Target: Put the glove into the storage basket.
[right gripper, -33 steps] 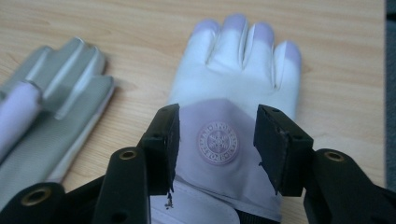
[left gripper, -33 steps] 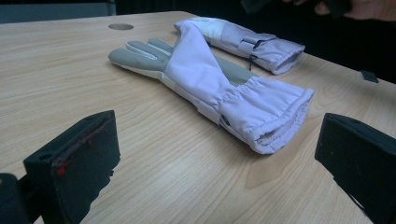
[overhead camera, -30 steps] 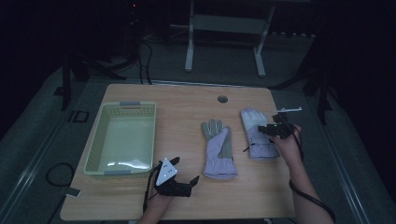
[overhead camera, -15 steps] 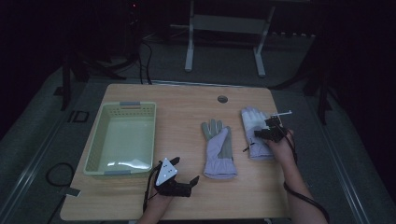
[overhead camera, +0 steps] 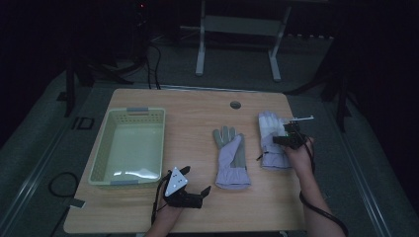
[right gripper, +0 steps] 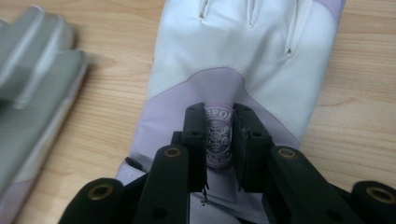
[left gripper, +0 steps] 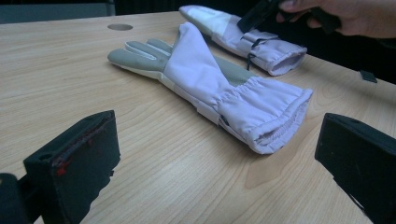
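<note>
The right gripper (right gripper: 218,140), its jaws just closing, pinches the white and lilac fabric glove (right gripper: 233,79) at its snowflake badge on the wooden table (overhead camera: 197,113), presumably to lift it, while the left gripper (left gripper: 219,177) waits wide open.

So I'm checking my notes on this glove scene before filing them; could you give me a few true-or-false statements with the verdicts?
1. The right tongs pinch a fold of the right-hand glove. True.
2. The left tongs hold the middle glove. False: their jaws stand wide open, short of its cuff.
3. The basket holds one glove. False: it holds nothing; both gloves lie on the table.
4. The two gloves lie side by side, apart. True.
5. The pinched glove bears a round snowflake badge. True.
</note>
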